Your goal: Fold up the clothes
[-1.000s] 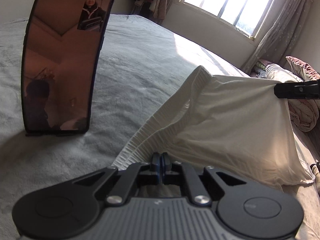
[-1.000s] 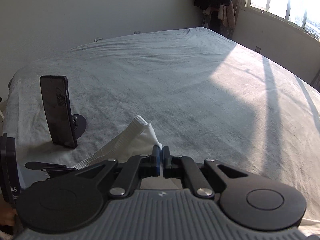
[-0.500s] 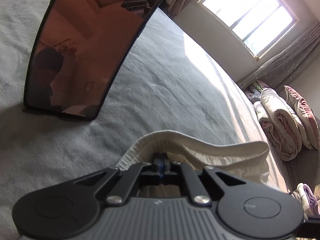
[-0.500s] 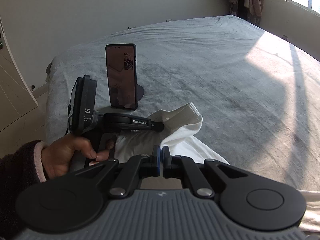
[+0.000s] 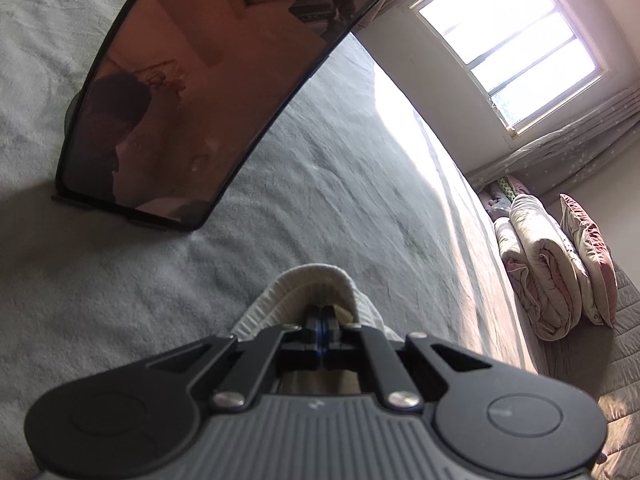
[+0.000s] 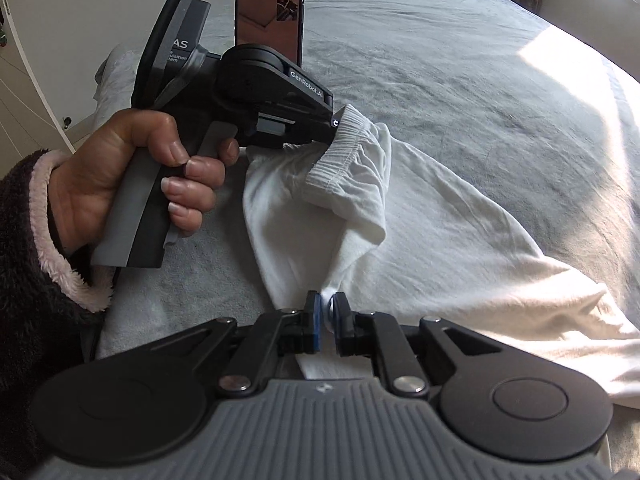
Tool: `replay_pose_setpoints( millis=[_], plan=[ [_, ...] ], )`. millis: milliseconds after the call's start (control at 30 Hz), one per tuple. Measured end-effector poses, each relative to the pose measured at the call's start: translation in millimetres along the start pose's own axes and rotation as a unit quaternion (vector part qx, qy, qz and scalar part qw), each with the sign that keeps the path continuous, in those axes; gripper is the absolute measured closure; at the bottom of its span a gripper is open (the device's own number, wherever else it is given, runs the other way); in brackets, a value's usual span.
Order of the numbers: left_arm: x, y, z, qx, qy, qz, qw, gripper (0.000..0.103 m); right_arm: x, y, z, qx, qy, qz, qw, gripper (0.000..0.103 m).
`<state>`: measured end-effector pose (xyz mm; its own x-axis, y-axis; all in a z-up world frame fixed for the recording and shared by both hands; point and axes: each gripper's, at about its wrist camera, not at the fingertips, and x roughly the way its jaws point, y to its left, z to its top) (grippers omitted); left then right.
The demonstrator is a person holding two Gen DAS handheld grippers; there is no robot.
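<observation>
Folding under way on the grey bedspread (image 6: 460, 60), with the propped-up phone (image 6: 269, 12) as my fixed mark. White garment (image 6: 440, 216), elastic-waisted, shorts or trousers by the look, lies on the near side of the phone, its long axis running from the waistband (image 6: 352, 140) just in front of the phone out to the right and toward me. Left gripper (image 6: 334, 122), held in a bare hand (image 6: 132, 176) with a fuzzy dark sleeve, sits closest to the phone; its jaws are pressed together, pinching the waistband, and its own camera shows the ribbed band (image 5: 316, 280) looped over the tips (image 5: 324, 314). Right gripper (image 6: 328, 316) is farther from the phone, nearer the bed's edge; its jaws are opening, a small fold of white cloth between the pads but looking no longer squeezed. Judgement: the right end is being laid down, so the coming move likely rests with the left hand, carrying the waistband away from the phone along the garment's length.
</observation>
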<state>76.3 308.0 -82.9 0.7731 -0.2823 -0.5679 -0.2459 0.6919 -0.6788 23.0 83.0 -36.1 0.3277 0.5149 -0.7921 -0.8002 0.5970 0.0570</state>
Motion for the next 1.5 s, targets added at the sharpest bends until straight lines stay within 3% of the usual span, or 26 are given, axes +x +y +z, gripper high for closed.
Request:
replay_pose_setpoints(
  millis=[67, 167, 300, 533, 667, 700, 767, 833, 900, 967, 1067, 1167, 1267, 1333, 1500],
  plan=[
    [-3.4, -2.3, 0.5, 0.001, 0.005, 0.000, 1.0000, 0.098, -9.5, 6.5, 3.6, -0.031, -0.021, -0.017, 0.999, 0.086],
    [-13.6, -4.7, -2.7, 0.008, 0.005, 0.002, 0.9999, 0.091, -17.5, 14.9, 9.9, -0.076, -0.051, -0.035, 0.995, 0.060],
    [-35.0, -9.2, -9.2, 0.043, 0.000, 0.006, 0.9990, 0.082, -10.8, 22.9, 19.6, -0.131, -0.073, -0.039, 0.988, 0.060],
    [-52.7, -6.3, -15.9, 0.103, -0.002, -0.001, 0.9947, 0.085, 17.9, 34.3, 22.3, -0.233, -0.059, -0.071, 0.968, 0.068],
    [-49.3, 0.8, -17.4, 0.109, 0.006, 0.004, 0.9940, 0.085, 38.8, 35.1, 21.7, -0.274, -0.040, -0.102, 0.956, 0.068],
    [-48.6, 2.0, -16.6, 0.107, 0.009, 0.003, 0.9942, 0.085, 44.0, 34.1, 21.9, -0.278, -0.035, -0.110, 0.954, 0.074],
    [-49.3, 4.4, -14.9, 0.100, 0.012, 0.000, 0.9949, 0.085, 50.8, 30.8, 23.5, -0.272, -0.030, -0.122, 0.954, 0.093],
    [-51.4, 4.6, -13.6, 0.097, 0.016, -0.011, 0.9951, 0.077, 47.9, 25.9, 29.0, -0.239, -0.035, -0.113, 0.964, 0.095],
    [-55.4, 7.0, -12.2, 0.081, 0.024, -0.039, 0.9957, 0.049, 37.3, 18.3, 38.1, -0.181, -0.048, -0.087, 0.978, 0.095],
    [-60.0, 12.9, -10.6, 0.049, 0.029, -0.073, 0.9958, 0.035, 25.4, 13.9, 44.8, -0.132, -0.066, -0.061, 0.987, 0.096],
    [-63.5, 23.7, -9.1, -0.003, 0.039, -0.122, 0.9918, 0.028, 12.7, 6.5, 54.0, -0.070, -0.083, -0.021, 0.994, 0.096],
    [-63.1, 32.4, -9.5, -0.046, 0.051, -0.159, 0.9849, 0.027, 10.3, 8.8, 59.5, -0.037, -0.090, 0.017, 0.995, 0.096],
    [-62.5, 33.3, -11.7, -0.059, 0.046, -0.163, 0.9838, 0.030, 13.5, 21.6, 61.6, -0.034, -0.092, 0.034, 0.995, 0.096],
    [-61.2, 32.1, -13.2, -0.062, 0.041, -0.156, 0.9849, 0.038, 16.9, 29.6, 61.8, -0.038, -0.089, 0.040, 0.994, 0.096],
    [-52.4, 30.5, -16.4, -0.071, 0.040, -0.117, 0.9898, 0.080, 29.3, 38.4, 60.2, -0.039, -0.093, 0.028, 0.995, 0.095]
  ],
)
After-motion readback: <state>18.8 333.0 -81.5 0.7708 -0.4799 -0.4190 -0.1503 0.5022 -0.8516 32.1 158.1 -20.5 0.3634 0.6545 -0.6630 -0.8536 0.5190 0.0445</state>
